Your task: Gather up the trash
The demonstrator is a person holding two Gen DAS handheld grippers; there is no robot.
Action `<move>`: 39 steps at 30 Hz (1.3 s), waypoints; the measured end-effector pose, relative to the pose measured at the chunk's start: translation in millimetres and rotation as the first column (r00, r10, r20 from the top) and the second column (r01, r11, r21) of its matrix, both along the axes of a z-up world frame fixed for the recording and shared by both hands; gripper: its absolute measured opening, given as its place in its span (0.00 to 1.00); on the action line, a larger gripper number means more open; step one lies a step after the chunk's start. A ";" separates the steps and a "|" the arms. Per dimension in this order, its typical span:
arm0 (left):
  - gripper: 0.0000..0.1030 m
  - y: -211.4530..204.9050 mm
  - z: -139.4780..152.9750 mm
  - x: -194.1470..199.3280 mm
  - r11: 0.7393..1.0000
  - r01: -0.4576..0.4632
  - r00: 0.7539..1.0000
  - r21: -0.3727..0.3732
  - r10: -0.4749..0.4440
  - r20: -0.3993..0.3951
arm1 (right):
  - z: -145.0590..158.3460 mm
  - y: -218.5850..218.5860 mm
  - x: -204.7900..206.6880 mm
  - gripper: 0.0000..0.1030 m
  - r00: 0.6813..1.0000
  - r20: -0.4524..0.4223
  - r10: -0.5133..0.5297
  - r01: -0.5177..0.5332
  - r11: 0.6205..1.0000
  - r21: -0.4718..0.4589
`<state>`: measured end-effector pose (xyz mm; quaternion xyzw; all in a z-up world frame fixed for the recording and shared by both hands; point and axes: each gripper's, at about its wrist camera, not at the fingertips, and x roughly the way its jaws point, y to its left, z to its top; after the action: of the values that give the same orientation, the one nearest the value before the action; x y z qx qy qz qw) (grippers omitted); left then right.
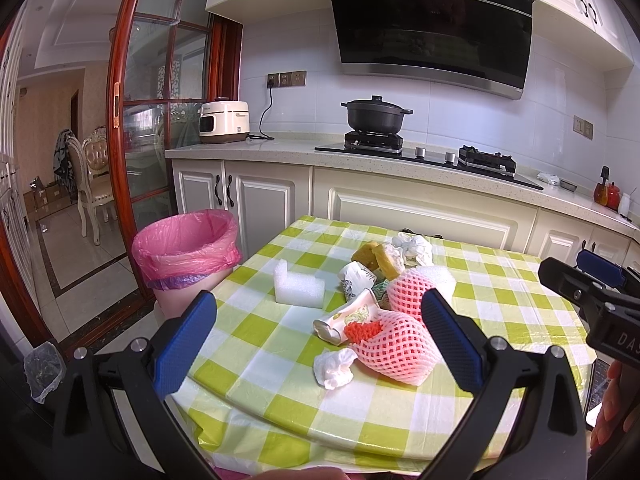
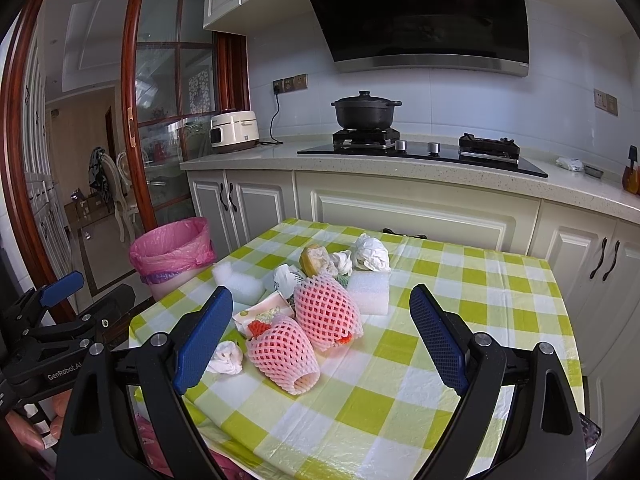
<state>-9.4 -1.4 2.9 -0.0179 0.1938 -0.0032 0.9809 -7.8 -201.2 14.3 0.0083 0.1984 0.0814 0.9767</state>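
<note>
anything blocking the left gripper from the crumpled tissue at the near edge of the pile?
Nothing visible. The left gripper, jaws open and empty, faces the crumpled tissue, which lies alone on bare tablecloth on the pile's near side. The nearer pink foam net sits just to its right, close enough to get brushed.
</note>
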 end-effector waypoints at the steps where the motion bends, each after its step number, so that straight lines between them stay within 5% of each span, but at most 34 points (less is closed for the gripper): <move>1: 0.96 -0.3 0.0 0.5 1.000 -0.001 1.000 0.000 0.001 -0.001 | 1.0 -0.2 0.3 0.82 1.000 0.001 -0.001 0.001 1.000 0.002; 24: 0.96 4.7 0.8 1.6 0.999 0.004 1.000 -0.032 -0.004 -0.003 | -3.7 -7.2 3.7 0.82 1.000 -0.013 -0.021 0.021 1.000 0.016; 34: 0.96 10.6 -21.2 45.3 0.997 0.023 0.989 -0.069 -0.033 -0.142 | -29.6 -16.0 33.2 0.82 0.996 -0.081 -0.046 0.048 0.999 0.023; 39: 0.96 13.2 -39.9 78.0 0.998 0.048 0.990 -0.049 -0.055 -0.133 | -50.2 -8.3 63.6 0.82 0.993 -0.111 -0.038 0.038 0.999 -0.008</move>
<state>68.6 11.8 -37.0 -0.0355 0.2595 -0.0318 0.9646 55.8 -209.5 -35.9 0.0138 0.2527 0.0617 0.9655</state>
